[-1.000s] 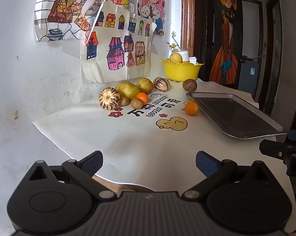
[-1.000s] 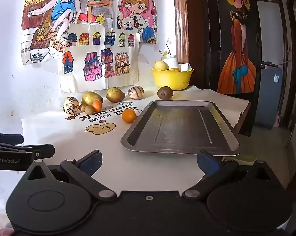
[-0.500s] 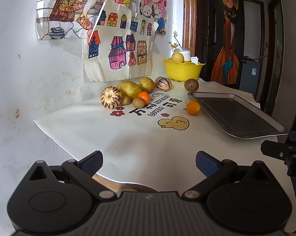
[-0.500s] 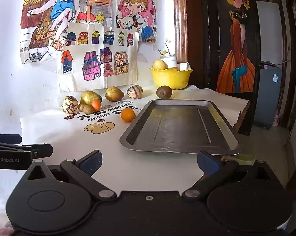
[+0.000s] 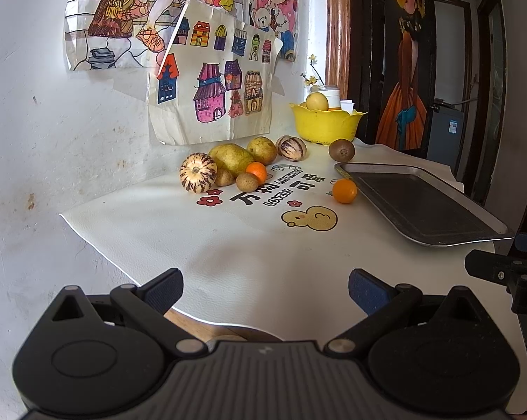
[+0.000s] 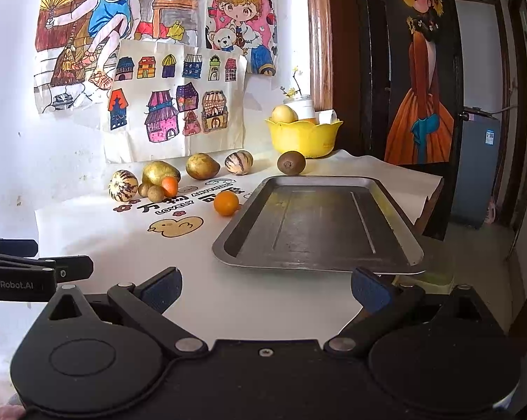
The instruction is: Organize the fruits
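Observation:
Fruit lies along the wall on a white mat: a striped melon (image 5: 197, 177), a yellow mango (image 5: 231, 158), a small orange (image 5: 256, 171) and two brown round fruits beside them, then a pear (image 5: 262, 149), a second striped melon (image 5: 291, 147) and a kiwi (image 5: 341, 149). A lone orange (image 5: 344, 191) (image 6: 226, 203) sits by the empty metal tray (image 6: 315, 227) (image 5: 420, 203). My left gripper (image 5: 266, 288) hovers open over the mat's near edge, far from the fruit. My right gripper (image 6: 266, 288) stands open in front of the tray's near rim, nothing between its fingers.
A yellow bowl (image 6: 303, 136) holding a pale fruit stands at the back by the wall, with a white jar behind it. Children's drawings hang on the wall. The table drops off at the right, toward a dark doorway. The left gripper's body (image 6: 29, 273) shows at the left edge.
Both views have shifted slightly, the fruit and tray sitting a little higher and closer in frame. Nothing on the table has moved and both grippers stay open.

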Available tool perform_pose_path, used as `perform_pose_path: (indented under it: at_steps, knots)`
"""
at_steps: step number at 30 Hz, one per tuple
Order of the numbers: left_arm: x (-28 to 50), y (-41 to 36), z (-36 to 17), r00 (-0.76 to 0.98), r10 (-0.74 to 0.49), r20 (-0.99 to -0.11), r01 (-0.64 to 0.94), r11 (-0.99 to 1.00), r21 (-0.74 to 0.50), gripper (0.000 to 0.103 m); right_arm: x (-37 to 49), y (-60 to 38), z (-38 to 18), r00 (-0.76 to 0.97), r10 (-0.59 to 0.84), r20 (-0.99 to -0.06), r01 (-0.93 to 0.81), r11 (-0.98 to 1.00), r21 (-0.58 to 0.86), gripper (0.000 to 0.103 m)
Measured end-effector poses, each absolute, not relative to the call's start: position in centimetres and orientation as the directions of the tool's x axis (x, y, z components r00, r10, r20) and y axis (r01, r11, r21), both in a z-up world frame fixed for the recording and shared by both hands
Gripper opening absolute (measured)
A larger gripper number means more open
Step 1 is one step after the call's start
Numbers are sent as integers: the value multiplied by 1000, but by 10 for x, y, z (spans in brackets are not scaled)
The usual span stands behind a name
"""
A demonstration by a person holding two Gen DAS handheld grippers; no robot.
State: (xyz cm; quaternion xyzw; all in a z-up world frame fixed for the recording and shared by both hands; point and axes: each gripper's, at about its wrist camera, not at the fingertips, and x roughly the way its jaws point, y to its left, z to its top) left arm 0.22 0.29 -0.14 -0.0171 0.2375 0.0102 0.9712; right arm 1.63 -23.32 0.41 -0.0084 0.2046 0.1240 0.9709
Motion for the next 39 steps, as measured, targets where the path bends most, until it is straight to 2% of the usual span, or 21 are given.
perform_pose_path:
  at_steps: [39]
  knots:
    - [2,4,-4,884,14,-466,-30,999,-27,103,16,-232,4,883,237,-405,-244,969,34,103]
